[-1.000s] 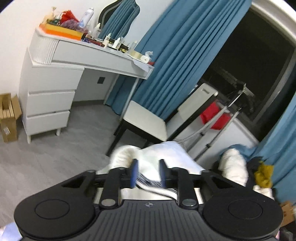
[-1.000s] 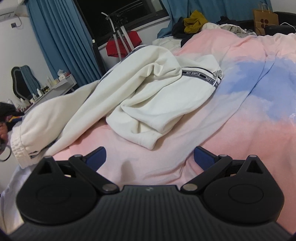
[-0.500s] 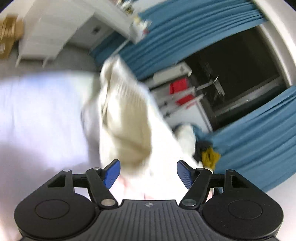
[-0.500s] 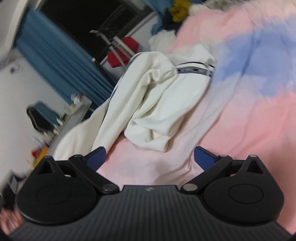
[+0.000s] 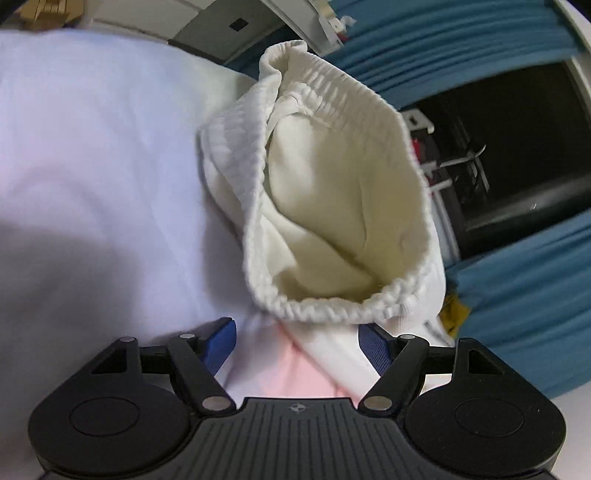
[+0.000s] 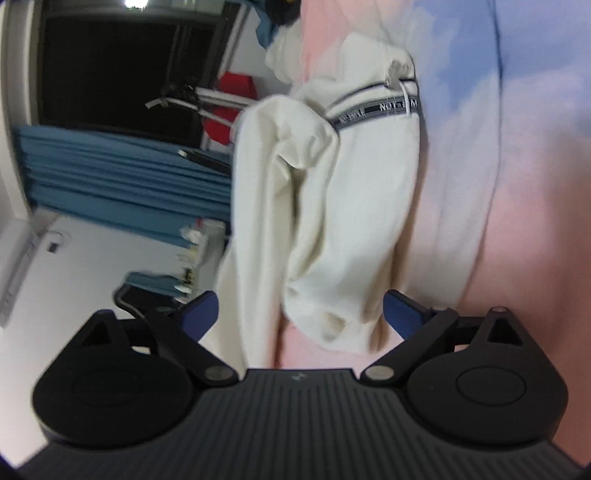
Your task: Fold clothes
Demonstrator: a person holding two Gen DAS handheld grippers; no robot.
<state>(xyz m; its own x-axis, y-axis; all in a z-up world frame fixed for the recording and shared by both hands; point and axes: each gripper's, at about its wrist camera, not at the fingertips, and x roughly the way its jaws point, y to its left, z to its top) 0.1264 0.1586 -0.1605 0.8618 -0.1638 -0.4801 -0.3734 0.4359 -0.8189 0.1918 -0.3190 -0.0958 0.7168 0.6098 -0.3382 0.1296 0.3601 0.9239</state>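
A cream-white pair of sweatpants [image 6: 332, 221] lies crumpled on the pink and blue bedspread [image 6: 517, 184]. Its black-and-white lettered trim [image 6: 376, 110] shows at the far end. In the left wrist view the ribbed elastic cuff [image 5: 332, 192] gapes open just beyond my left gripper [image 5: 301, 341], which is open and holds nothing. My right gripper [image 6: 301, 314] is open and empty, with the near fold of the pants between its blue pads [image 6: 400, 314] but not clamped.
Blue curtains [image 5: 517, 295] and a dark window [image 6: 110, 66] stand beyond the bed. A red item on a metal rack [image 6: 232, 96] is by the window. A white dresser [image 5: 207, 22] is at the far left. More clothes lie piled at the bed's far end [image 6: 280, 55].
My left gripper let go of the cloth, opened, and swung down over the bed to the cuff. My right gripper rolled sideways and moved closer to the pants, staying open.
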